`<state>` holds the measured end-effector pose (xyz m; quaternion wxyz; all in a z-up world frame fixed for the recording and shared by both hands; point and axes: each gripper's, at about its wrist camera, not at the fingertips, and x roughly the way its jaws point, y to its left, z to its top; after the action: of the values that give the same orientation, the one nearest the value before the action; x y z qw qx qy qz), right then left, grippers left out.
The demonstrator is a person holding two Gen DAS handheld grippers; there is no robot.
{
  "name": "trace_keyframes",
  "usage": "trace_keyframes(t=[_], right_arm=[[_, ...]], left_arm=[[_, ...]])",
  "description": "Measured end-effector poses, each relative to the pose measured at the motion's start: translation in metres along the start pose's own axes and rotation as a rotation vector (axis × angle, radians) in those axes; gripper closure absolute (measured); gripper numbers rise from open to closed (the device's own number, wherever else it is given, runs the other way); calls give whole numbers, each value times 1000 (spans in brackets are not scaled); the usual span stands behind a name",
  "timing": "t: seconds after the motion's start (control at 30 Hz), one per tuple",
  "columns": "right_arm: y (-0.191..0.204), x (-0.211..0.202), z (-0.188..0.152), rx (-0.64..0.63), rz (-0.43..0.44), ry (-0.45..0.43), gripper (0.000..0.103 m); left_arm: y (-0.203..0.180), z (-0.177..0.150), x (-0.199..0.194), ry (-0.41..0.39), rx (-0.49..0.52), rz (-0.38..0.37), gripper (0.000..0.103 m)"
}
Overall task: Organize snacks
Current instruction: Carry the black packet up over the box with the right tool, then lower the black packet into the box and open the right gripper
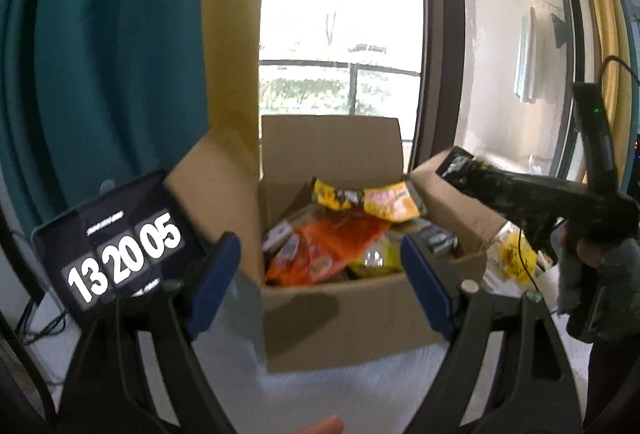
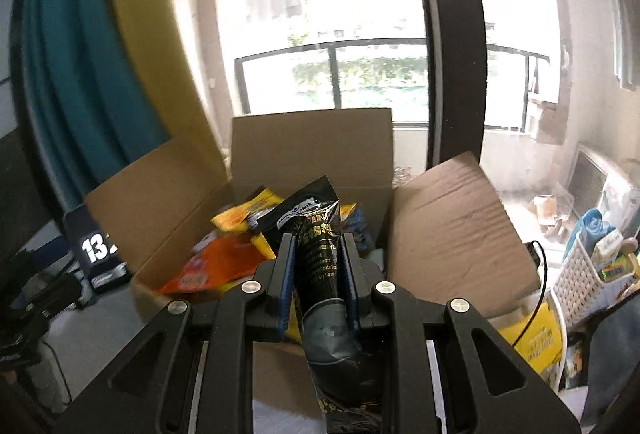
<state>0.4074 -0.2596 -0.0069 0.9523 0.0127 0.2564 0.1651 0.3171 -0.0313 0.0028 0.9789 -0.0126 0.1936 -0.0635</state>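
Observation:
An open cardboard box [image 1: 344, 318] holds several snack packets, among them an orange packet [image 1: 328, 250] and yellow packets [image 1: 390, 201]. My left gripper [image 1: 320, 290] is open and empty, its blue pads wide apart in front of the box. My right gripper [image 2: 318, 266] is shut on a black snack packet [image 2: 318, 262] with gold print, held just above the box [image 2: 312, 149]. In the left wrist view the right gripper [image 1: 520, 189] comes in from the right over the box's right flap with the black packet [image 1: 460, 165].
A clock display [image 1: 120, 254] reading 13 20 05 stands left of the box. A white basket [image 2: 584, 274] with items and a yellow bag [image 2: 532, 338] lie right of the box. Teal and yellow curtains hang at left; a window and balcony are behind.

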Motion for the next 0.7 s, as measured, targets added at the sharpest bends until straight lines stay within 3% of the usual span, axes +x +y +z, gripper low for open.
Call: trace_keyframes(t=[0.23,0.43,0.5,0.53,0.57,0.7], right_arm=[[-16,33,23,41,-75,-27,80],[-29,60,37,111,-146,-28,78],[-29,71,40,105,-167,-1,62],[-27,74,41,96,-173,11,43],[-25,75,41,95,-171,13,34],[-11,66,38,41,-166,12,33]], left_arm=[[1,17,27,-15,5,7,20],[20,19,45,2,-50,41,19],[25,20,46,0,-70,50,9],[27,20,46,-2,-74,53,7],[28,21,46,-5,-76,58,5],[32,23,44,-2,-78,94,5]])
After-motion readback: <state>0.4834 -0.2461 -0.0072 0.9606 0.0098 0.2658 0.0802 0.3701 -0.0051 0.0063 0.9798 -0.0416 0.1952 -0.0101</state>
